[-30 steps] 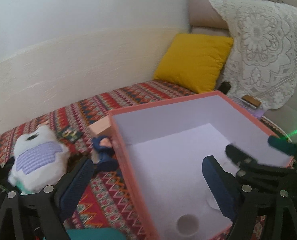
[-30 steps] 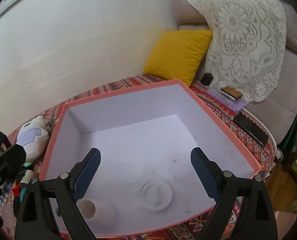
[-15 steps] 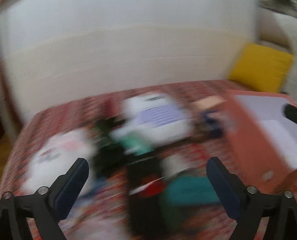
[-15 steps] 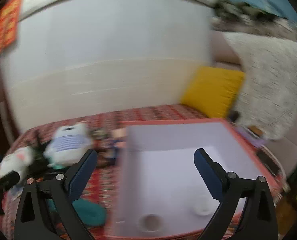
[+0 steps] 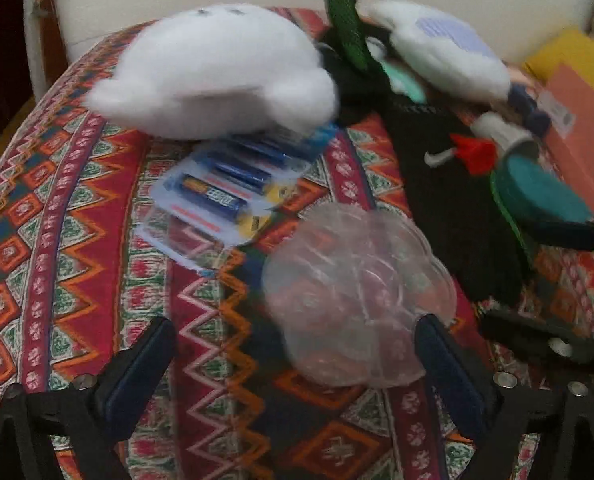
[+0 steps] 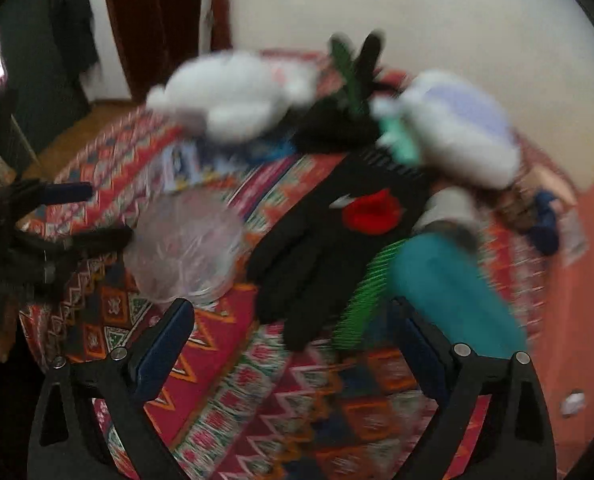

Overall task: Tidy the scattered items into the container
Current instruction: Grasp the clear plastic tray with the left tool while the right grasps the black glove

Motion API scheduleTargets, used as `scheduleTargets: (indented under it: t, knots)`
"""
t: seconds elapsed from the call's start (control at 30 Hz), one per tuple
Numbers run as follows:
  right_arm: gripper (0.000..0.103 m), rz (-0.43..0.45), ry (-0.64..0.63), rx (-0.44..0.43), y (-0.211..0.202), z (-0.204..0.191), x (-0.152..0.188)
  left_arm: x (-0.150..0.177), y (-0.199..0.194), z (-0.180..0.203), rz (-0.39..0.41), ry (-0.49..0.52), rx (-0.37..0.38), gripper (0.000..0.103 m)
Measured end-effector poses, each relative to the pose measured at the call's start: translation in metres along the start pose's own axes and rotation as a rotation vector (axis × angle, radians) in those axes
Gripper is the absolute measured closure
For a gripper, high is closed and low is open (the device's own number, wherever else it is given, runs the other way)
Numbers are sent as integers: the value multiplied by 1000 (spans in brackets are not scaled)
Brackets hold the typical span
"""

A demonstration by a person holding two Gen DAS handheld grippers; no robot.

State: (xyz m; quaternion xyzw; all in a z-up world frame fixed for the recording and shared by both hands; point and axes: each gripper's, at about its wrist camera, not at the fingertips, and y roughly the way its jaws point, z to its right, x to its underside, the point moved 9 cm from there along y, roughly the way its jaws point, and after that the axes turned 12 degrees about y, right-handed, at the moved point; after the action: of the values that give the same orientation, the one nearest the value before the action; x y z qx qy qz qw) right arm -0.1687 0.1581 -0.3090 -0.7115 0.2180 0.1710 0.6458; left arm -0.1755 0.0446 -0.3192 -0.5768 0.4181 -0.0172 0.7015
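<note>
My left gripper [image 5: 293, 348] is open just above the patterned cloth, and a clear plastic tub [image 5: 357, 300] lies between its fingertips, nearer the right one. Beyond it are a battery pack [image 5: 225, 196] and a white plush [image 5: 217, 68]. My right gripper [image 6: 293, 340] is open over a black glove [image 6: 317, 248], with a teal case [image 6: 453, 292] and a green comb [image 6: 361, 300] beside its right finger. A red piece [image 6: 371, 210] rests on the glove. The pink box [image 6: 589, 260] is at the right edge.
A second plush with a lavender striped front [image 5: 445, 52] lies at the back right, next to a green brush [image 5: 347, 20]. The cloth-covered surface [image 5: 77, 240] drops off at the left and near edges. Wooden floor [image 6: 81, 136] and a dark curtain are at the far left.
Both grippers swung left, away from the inside of the pink box and over to the scattered items. Both stayed open and hold nothing.
</note>
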Motion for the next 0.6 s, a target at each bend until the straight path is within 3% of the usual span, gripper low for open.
scheduleTargets:
  t: [0.07, 0.2, 0.33, 0.4, 0.43, 0.47, 0.5, 0.6]
  knots:
    - [13, -35, 24, 19, 19, 1, 5, -2, 8, 13, -10, 19, 40, 6]
    - [13, -59, 84, 55, 43, 15, 4, -11, 25, 25, -13, 43, 62, 6]
    - [13, -39, 134, 65, 55, 31, -4, -22, 39, 19, 2, -6, 65, 0]
    - [20, -18, 151, 68, 57, 37, -9, -26, 41, 21, 10, -16, 62, 0]
    - [39, -19, 147, 82, 58, 40, -10, -26, 40, 23, 13, -4, 54, 0]
    - [75, -9, 133, 115, 56, 43, -12, -26, 40, 26, 16, 9, 50, 0]
    - [86, -6, 128, 125, 52, 47, -14, -24, 39, 28, 14, 12, 51, 0]
    - [86, -17, 240, 26, 40, 60, -19, -20, 36, 28, 14, 18, 45, 0]
